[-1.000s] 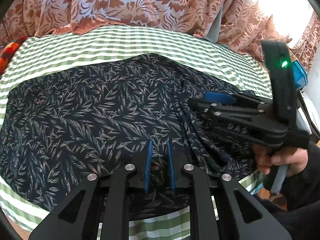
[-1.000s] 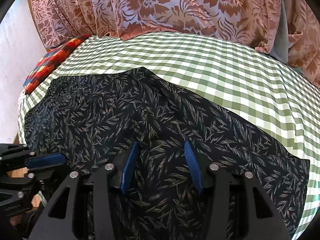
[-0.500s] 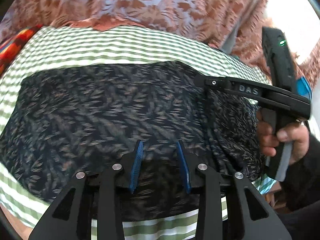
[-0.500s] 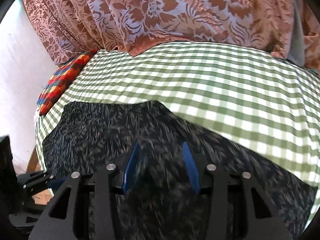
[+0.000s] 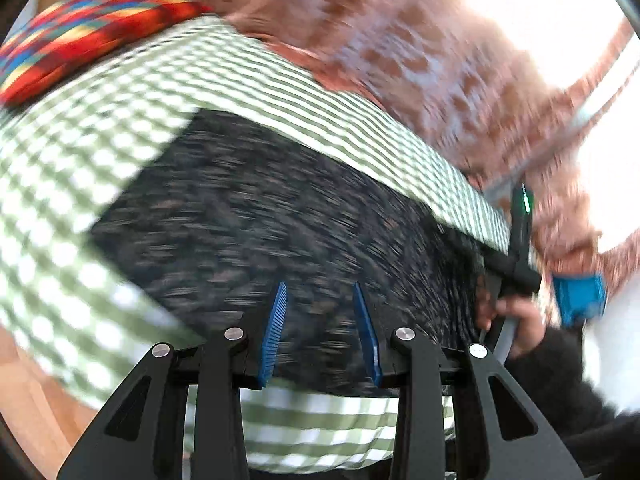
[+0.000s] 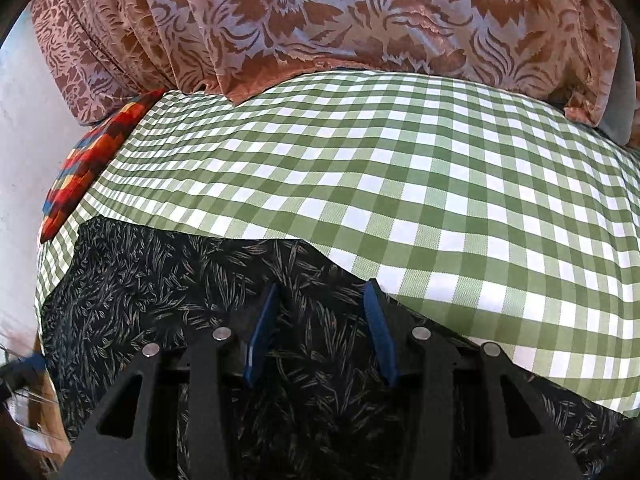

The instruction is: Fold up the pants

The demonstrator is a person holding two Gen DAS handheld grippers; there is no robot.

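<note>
Leaf-print pants point(image 6: 160, 300) (soft, flat) on gingham cloth point(image 6: 400, 200); both grippers seemingly agape, empty.

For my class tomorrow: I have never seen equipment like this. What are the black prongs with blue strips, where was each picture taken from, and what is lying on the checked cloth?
There is no robot here. A person holds a hand-operated two-finger gripper in each hand, and a wide-angle camera on each one looks forward along its fingers.

The blurred picture comes from the left gripper. Its blue-padded fingers stand apart, and it appears to hold nothing. At the right edge of that picture you see the person's hand holding the other tool.

The sharp picture comes from the right gripper, also open, with the cloth showing between its fingers.

On the green checked sheet lie the dark leaf-print pants, which are to be folded. Behind hangs a floral curtain, and at the left lies a multicoloured cushion.
</note>
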